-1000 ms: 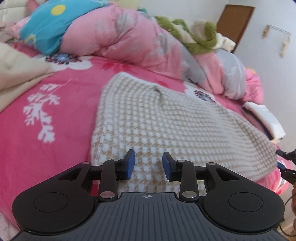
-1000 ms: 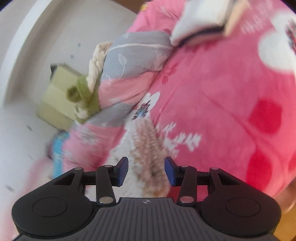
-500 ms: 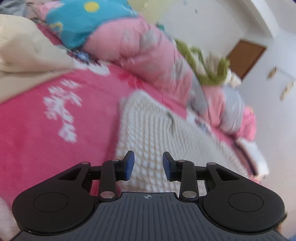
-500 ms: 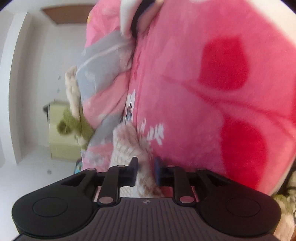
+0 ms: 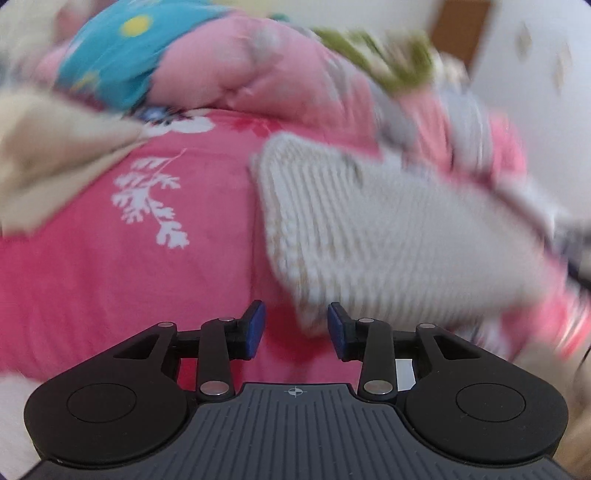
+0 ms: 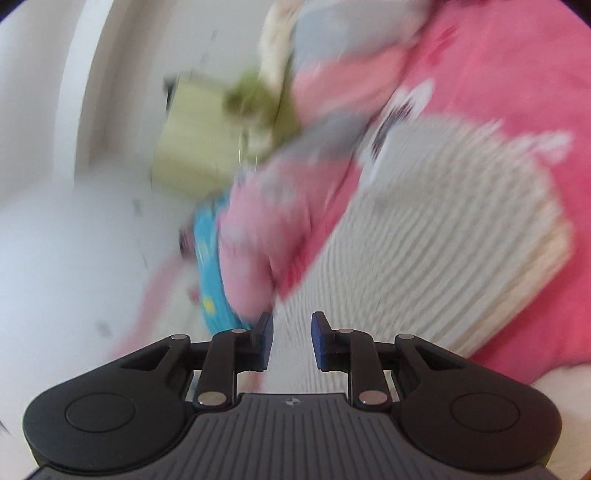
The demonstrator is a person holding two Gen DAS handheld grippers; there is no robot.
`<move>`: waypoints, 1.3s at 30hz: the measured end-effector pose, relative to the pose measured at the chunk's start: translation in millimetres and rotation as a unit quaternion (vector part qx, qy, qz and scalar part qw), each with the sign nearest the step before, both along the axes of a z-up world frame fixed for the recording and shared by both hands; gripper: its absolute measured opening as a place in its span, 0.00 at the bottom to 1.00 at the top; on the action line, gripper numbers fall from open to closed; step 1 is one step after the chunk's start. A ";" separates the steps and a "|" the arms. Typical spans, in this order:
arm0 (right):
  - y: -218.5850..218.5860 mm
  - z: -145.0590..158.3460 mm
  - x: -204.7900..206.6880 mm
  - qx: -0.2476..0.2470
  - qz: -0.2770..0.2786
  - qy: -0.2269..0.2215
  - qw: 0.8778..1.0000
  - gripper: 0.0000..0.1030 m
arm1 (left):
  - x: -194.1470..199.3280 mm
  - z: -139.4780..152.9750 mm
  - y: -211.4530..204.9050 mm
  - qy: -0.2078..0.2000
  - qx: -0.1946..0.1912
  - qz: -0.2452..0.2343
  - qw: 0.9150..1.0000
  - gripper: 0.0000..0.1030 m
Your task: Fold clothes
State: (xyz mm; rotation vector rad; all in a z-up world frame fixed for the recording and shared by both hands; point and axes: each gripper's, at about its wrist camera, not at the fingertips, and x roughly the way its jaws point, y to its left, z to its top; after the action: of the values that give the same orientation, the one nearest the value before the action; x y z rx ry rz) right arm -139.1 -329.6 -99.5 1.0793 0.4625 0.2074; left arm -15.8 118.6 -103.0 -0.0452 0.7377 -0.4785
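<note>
Sweater [image 5: 388, 229], cream knit and folded, lies on the pink bedspread [image 5: 110, 266]. Left gripper [image 5: 293, 328] hovers at its near corner, jaws apart, nothing pinched. Right gripper [image 6: 291, 341] has just narrowed its jaws; whether they pinch the knit is blurred. Only the left view shows a beige cloth [image 5: 48, 155] and brown door [image 5: 458, 29]; only the right shows a yellow-green box [image 6: 192, 147].

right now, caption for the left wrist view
Open left tool over pink bedspread, beside a corner of the checked sweater.
</note>
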 end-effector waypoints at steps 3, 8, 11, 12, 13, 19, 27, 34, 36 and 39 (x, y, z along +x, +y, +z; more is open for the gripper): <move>34.0 1.8 16.4 -0.062 0.041 0.018 0.997 0.23 | 0.0 -7.8 3.3 0.007 0.018 0.016 1.000 0.35; 98.3 -19.0 31.8 -0.315 0.055 0.113 0.941 0.13 | -5.3 3.6 27.8 -0.018 -0.018 0.057 0.998 0.35; 113.4 -15.1 31.0 -0.355 0.042 0.119 0.926 0.14 | -11.3 24.8 31.7 -0.061 -0.075 0.038 0.995 0.35; 118.7 -8.2 33.0 -0.366 0.037 0.121 0.922 0.16 | -13.1 30.7 28.0 -0.073 -0.094 0.016 0.993 0.35; 124.4 -1.1 34.8 -0.377 0.033 0.121 0.918 0.17 | -14.2 35.1 20.8 -0.085 -0.108 -0.010 0.990 0.35; 175.0 15.9 36.3 -0.446 0.083 0.050 0.890 0.16 | 8.3 -2.0 -21.9 -0.028 -0.043 -0.023 0.998 0.35; 197.1 21.8 44.1 -0.489 0.096 0.071 0.864 0.16 | 20.5 -18.5 -3.2 0.018 -0.091 0.001 0.996 0.35; 211.8 -14.1 56.7 -0.485 0.151 0.072 0.859 0.16 | 22.7 -15.5 -11.2 0.025 -0.076 0.005 0.997 0.35; 206.5 -13.4 56.7 -0.473 0.150 0.075 0.865 0.16 | 24.5 -13.7 -14.2 0.030 -0.066 0.006 0.997 0.35; 211.7 7.3 54.1 -0.483 0.144 0.073 0.861 0.16 | 24.7 -9.8 -21.7 0.031 -0.038 0.005 0.999 0.35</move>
State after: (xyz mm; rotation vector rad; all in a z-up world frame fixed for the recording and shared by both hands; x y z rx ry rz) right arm -85.0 -117.9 -92.1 0.0284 0.7548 0.1250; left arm 8.8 96.9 -112.8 -0.1351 0.7799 -0.4979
